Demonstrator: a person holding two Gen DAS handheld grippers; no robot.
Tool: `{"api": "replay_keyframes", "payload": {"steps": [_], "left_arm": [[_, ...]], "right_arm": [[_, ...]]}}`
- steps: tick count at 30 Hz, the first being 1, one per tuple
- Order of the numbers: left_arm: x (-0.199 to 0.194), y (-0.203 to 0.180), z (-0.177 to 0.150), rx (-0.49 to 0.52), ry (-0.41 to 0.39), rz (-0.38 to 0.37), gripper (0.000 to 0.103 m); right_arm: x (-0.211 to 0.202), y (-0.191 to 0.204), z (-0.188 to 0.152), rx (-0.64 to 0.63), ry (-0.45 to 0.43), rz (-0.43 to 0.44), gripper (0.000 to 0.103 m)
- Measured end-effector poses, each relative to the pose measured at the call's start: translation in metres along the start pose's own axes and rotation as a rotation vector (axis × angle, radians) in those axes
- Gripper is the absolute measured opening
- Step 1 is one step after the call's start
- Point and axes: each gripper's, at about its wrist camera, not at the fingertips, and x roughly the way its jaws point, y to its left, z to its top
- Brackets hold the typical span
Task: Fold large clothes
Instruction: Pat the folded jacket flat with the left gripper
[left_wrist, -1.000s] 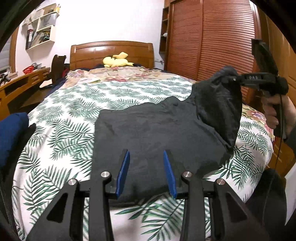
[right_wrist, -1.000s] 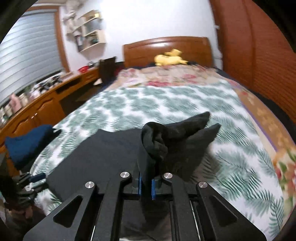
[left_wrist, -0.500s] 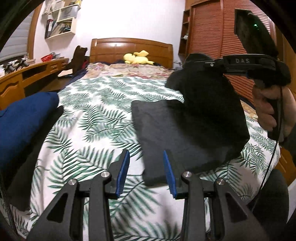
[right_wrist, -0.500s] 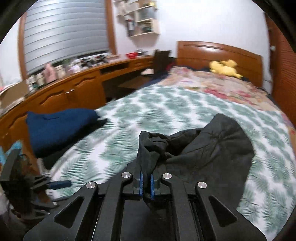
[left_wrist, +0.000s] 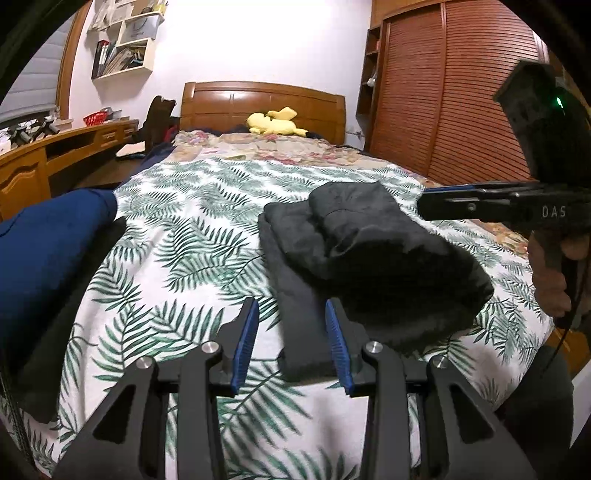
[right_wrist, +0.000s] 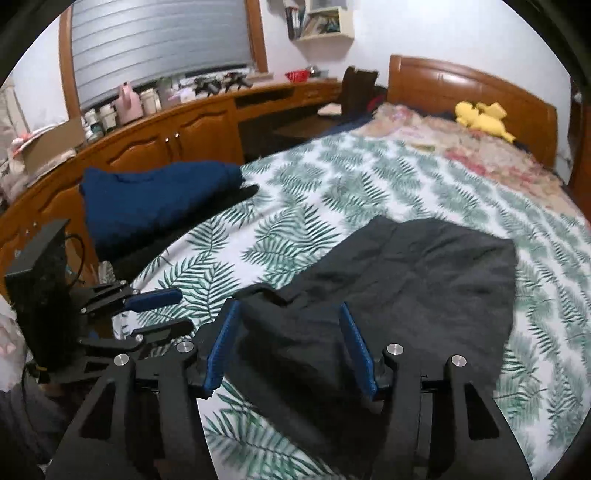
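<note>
The black garment (left_wrist: 369, 258) lies folded over itself on the bed (left_wrist: 192, 236), near the foot end, well away from the yellow plush toy (left_wrist: 273, 123) that rests at the bed's headboard. The right gripper (right_wrist: 291, 347) hovers just above the garment with its jaws opening (the cloth lies beneath and between the blue pads (right_wrist: 356, 347), but they do not press on it). The left gripper (left_wrist: 290, 339) hangs over the bed's near edge, jaws partly apart and empty, the garment's near corner just beyond its fingertips. A folded blue garment (right_wrist: 155, 199) sits at the bed's side edge, nearest the wooden cabinets (right_wrist: 177, 140).
</note>
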Motion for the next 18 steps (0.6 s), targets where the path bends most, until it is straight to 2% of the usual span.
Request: {"api": "replay_keyframes", "payload": {"steps": [3, 8, 10, 13, 18], "left_arm": [[0.0, -0.007, 0.003, 0.006, -0.019, -0.017, 0.036], [0.0, -0.018, 0.009, 0.005, -0.053, -0.04, 0.036], [0.001, -0.02, 0.013, 0.0, -0.068, -0.047, 0.036], [0.005, -0.024, 0.018, -0.017, -0.081, -0.068, 0.036], [0.028, -0.036, 0.02, -0.011, -0.03, -0.064, 0.036]], "right_arm": [[-0.014, -0.016, -0.012, -0.009, -0.003, -0.091, 0.057], [-0.019, -0.06, -0.047, 0.028, 0.048, -0.216, 0.057], [-0.017, -0.075, -0.064, 0.065, 0.072, -0.213, 0.057], [-0.014, -0.087, -0.081, 0.124, 0.083, -0.159, 0.058], [-0.015, -0.084, -0.093, 0.122, 0.057, -0.156, 0.059]]}}
